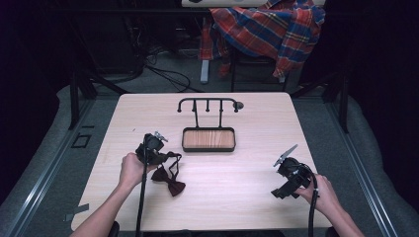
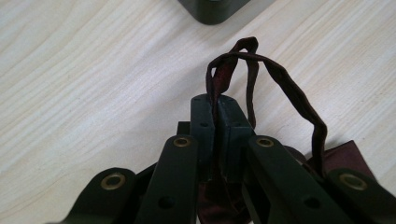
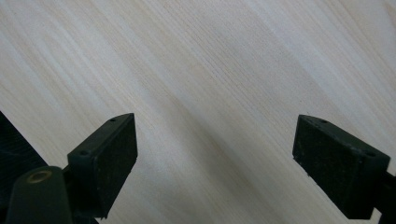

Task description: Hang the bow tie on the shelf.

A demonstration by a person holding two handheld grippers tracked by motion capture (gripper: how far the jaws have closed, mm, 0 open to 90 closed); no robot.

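A dark red bow tie lies on the wooden table at the front left. Its thin neck strap loops up off the table. My left gripper is shut on that strap, the jaws pressed together with the strap pinched between them, and the bow shows behind the right jaw. My right gripper rests at the front right, held open over bare wood, its fingers far apart with nothing between them. A black stand with hooks rises from a small wooden tray at the table's middle back.
A corner of the tray's dark rim sits just ahead of the left gripper. Behind the table stands a chair with a plaid shirt over it. Cables lie on the floor beyond the far edge.
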